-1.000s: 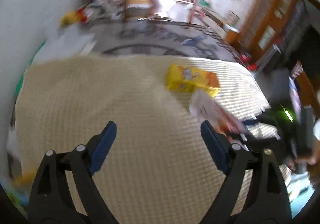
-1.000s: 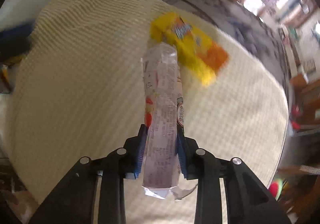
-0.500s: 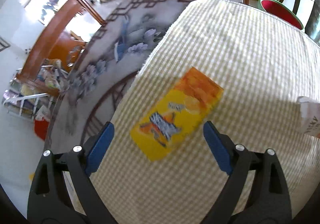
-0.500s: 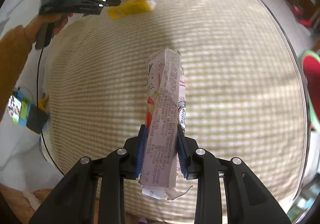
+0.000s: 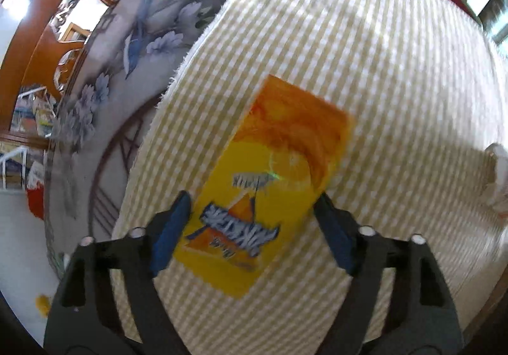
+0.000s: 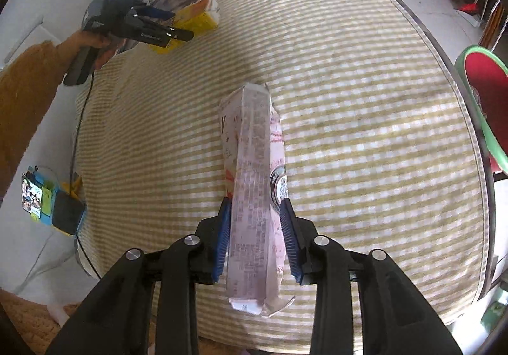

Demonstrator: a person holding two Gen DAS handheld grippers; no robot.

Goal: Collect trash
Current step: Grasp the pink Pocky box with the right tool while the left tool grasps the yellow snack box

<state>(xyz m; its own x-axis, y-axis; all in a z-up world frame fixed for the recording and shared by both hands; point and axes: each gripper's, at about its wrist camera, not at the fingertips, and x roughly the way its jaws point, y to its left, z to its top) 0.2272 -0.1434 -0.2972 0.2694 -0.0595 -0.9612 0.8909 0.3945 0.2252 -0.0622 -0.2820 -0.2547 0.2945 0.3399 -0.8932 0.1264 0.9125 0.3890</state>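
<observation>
A yellow and orange box (image 5: 276,170) lies flat on the checked tablecloth (image 5: 381,53). My left gripper (image 5: 254,218) points down over it with a blue pad on each long side. Its jaws are closing, and thin gaps still show beside the pads. The right wrist view shows that left gripper (image 6: 177,28) over the yellow box (image 6: 203,13) at the cloth's far left. My right gripper (image 6: 255,237) has a crumpled pink carton (image 6: 254,164) between its pads. Its jaws are opening, but the pads still touch the carton's sides.
A person's hand in a brown sleeve (image 6: 28,85) holds the left gripper. A red chair seat with a green rim (image 6: 482,78) stands past the table's right edge. A black device (image 6: 66,212) and its cable lie at the left edge. A flowered rug (image 5: 152,21) covers the floor.
The left gripper swung over the table, rolled and sank onto the yellow box, and its jaws narrowed around it. The right gripper rolled and carried the carton across; its pads stand slightly wider.
</observation>
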